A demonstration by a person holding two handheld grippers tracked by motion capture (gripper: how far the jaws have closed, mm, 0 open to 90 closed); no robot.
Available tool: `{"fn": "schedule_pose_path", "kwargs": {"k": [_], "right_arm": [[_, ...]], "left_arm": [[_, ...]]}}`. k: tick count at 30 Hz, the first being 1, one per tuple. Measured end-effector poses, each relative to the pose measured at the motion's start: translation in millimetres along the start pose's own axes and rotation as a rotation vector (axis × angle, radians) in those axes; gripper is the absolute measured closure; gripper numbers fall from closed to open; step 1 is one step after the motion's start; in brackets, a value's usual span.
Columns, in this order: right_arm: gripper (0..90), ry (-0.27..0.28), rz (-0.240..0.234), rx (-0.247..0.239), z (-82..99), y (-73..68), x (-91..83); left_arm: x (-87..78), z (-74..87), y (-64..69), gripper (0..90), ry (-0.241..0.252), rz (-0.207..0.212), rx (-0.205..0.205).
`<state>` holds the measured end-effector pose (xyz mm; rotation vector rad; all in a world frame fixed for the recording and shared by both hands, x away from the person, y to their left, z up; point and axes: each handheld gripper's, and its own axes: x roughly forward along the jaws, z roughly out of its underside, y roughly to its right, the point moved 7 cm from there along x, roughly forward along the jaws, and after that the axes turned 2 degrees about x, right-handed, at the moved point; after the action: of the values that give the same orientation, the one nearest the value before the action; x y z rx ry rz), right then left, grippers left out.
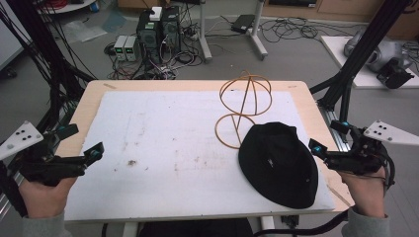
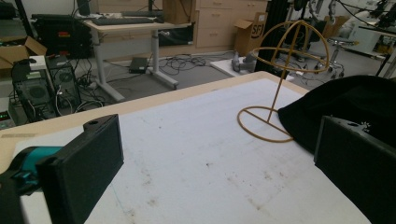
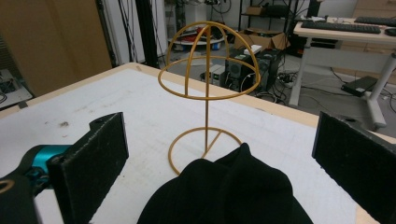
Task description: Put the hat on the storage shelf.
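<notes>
Nearest the camera, low at the desk's near left corner, the left claw [image 1: 97, 151] hovers with jaws spread wide and nothing between them. On the white mat [image 1: 163, 148] covering the desk [image 1: 94, 94] there are no containers. One black hat [image 1: 278, 163] lies flat at the near right, its brim overlapping the base ring of one yellow wire hat stand [image 1: 244, 106] just beyond. At the right edge, the right claw [image 1: 321, 148] gapes empty, close beside the hat.
</notes>
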<state>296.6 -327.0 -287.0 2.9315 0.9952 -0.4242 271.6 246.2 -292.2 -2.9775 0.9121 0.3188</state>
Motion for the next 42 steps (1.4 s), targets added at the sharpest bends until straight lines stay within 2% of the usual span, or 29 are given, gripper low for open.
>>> {"fn": "schedule_pose_path", "kwargs": {"k": [17,25,30,33,42], "right_arm": [[2.7,-0.014,-0.003,-0.005,0.8,-4.8,1.6],[2.7,-0.052,-0.017,-0.023,6.5,-15.3,18.3],[2.7,-0.086,-0.010,-0.013,16.0,-13.2,30.4],[2.7,-0.108,0.011,-0.012,21.3,-11.2,39.0],[2.8,-0.136,0.046,0.007,28.8,-5.4,50.8]], "left_arm": [[2.4,0.8,-0.5,1.7,-0.006,0.000,-0.007],[3.1,1.5,0.4,1.7,-0.014,0.002,-0.004],[2.8,0.1,3.3,1.7,-0.016,0.004,0.009],[1.7,-0.5,3.9,1.7,-0.010,-0.006,0.013],[-0.2,3.0,1.8,1.7,-0.022,-0.016,0.006]]}}
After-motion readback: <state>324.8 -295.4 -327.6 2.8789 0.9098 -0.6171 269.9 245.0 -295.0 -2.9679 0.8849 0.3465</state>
